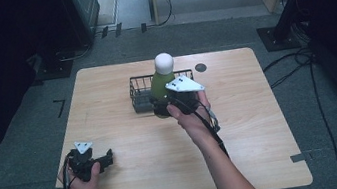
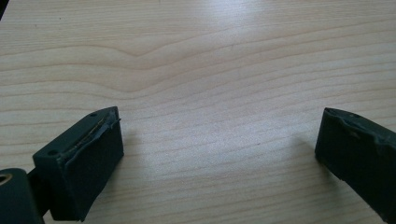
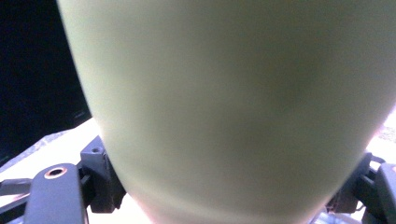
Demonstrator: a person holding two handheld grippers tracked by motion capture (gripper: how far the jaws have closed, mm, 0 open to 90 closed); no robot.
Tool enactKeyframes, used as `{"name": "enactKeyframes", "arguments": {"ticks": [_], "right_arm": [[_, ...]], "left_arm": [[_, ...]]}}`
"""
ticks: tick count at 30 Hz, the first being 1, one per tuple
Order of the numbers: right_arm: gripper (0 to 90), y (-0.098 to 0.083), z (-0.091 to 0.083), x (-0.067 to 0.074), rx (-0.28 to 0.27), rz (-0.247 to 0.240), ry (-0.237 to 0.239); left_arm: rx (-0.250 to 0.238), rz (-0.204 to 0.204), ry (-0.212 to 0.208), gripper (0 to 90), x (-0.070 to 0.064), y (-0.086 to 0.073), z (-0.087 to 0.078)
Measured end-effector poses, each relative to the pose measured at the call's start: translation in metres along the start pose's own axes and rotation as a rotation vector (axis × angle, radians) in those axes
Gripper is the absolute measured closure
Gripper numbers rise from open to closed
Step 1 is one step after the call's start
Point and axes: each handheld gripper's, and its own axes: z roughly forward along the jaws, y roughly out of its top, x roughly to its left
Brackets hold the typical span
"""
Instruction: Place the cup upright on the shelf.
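Note:
A green bottle [image 1: 160, 84] with a rounded white cap [image 1: 164, 63] stands upright at the front edge of a black wire basket [image 1: 139, 89], mid-table toward the back. My right gripper [image 1: 167, 106] is shut on the bottle's lower body; in the right gripper view the green bottle [image 3: 224, 107] sits between both jaws, very close. I cannot tell if the bottle rests on the table or is lifted. My left gripper [image 1: 106, 160] lies low near the table's front left corner, open, its pads [image 2: 88, 158] wide apart over bare wood.
The light wooden table [image 1: 129, 151] has a small dark round disc [image 1: 200, 67] at the back, right of the basket. Cables run over the floor to the right [image 1: 303, 61]. Dark equipment stands behind the table at left.

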Motion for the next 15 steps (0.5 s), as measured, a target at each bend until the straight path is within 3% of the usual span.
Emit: {"name": "enactKeyframes", "arguments": {"ticks": [15], "right_arm": [[19.7,0.025,0.012,-0.027,-0.031,0.035,-0.072]], "left_arm": [[0.001,0.000,0.000,1.6,0.000,0.000,0.000]]}}
